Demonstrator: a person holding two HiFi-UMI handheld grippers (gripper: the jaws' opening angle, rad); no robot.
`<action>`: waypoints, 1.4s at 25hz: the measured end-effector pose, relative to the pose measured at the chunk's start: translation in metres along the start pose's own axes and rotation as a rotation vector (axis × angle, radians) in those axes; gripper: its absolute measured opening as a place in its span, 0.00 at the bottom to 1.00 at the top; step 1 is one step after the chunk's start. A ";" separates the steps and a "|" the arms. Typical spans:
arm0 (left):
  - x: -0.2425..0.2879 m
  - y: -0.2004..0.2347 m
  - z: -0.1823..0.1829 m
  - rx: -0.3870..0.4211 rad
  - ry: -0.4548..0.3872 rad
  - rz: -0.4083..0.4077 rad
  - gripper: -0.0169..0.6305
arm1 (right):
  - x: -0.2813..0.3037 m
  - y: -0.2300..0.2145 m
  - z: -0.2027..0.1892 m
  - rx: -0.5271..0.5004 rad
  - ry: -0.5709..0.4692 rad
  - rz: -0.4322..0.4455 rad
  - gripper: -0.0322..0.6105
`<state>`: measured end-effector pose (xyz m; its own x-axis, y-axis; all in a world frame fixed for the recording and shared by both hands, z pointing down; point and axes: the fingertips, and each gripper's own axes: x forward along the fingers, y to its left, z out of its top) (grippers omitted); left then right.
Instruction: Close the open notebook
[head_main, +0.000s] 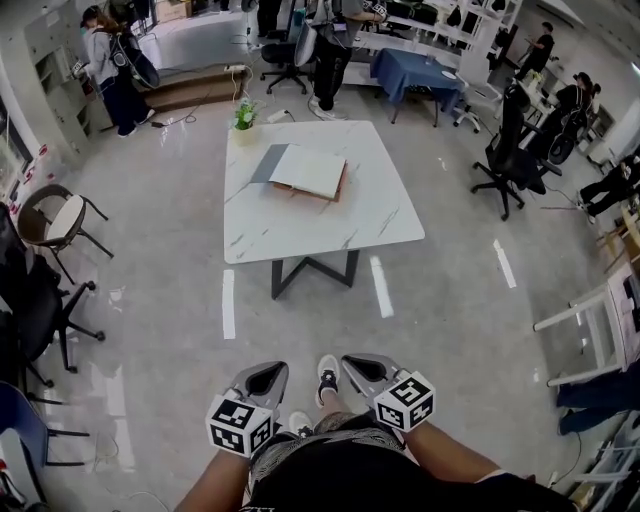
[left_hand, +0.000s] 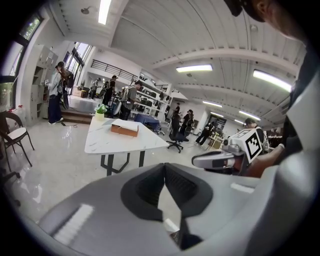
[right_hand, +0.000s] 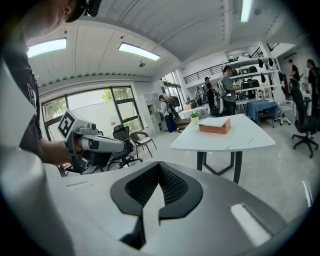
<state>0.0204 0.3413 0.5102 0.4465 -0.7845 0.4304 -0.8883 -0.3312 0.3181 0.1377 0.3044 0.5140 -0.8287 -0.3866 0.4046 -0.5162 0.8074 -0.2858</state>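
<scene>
The open notebook (head_main: 308, 170) lies on the white marble table (head_main: 330, 225), white pages up over a brown edge, with a grey cover flap at its left. It shows far off in the left gripper view (left_hand: 125, 128) and in the right gripper view (right_hand: 215, 125). Both grippers hang close to the person's body, well short of the table. My left gripper (head_main: 270, 370) (left_hand: 164, 167) is shut with nothing in it. My right gripper (head_main: 357, 362) (right_hand: 159, 165) is also shut and holds nothing. The person's shoes (head_main: 327, 377) show between them.
A small potted plant (head_main: 245, 117) stands at the table's far left corner. Chairs (head_main: 55, 220) stand at the left and a black office chair (head_main: 510, 150) at the right. People stand behind the table near a blue-covered table (head_main: 415, 72). White tape strips (head_main: 380, 285) mark the floor.
</scene>
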 end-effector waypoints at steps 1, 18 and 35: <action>0.004 0.003 0.003 0.000 0.003 0.002 0.12 | 0.004 -0.005 0.001 0.007 0.001 0.003 0.05; 0.087 0.044 0.083 0.044 0.028 0.033 0.12 | 0.068 -0.086 0.080 -0.005 -0.042 0.076 0.05; 0.138 0.087 0.138 0.030 -0.043 0.171 0.12 | 0.093 -0.155 0.127 -0.066 -0.060 0.151 0.05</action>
<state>-0.0096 0.1316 0.4808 0.2843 -0.8522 0.4393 -0.9540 -0.2059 0.2179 0.1134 0.0864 0.4860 -0.9083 -0.2825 0.3085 -0.3708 0.8852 -0.2810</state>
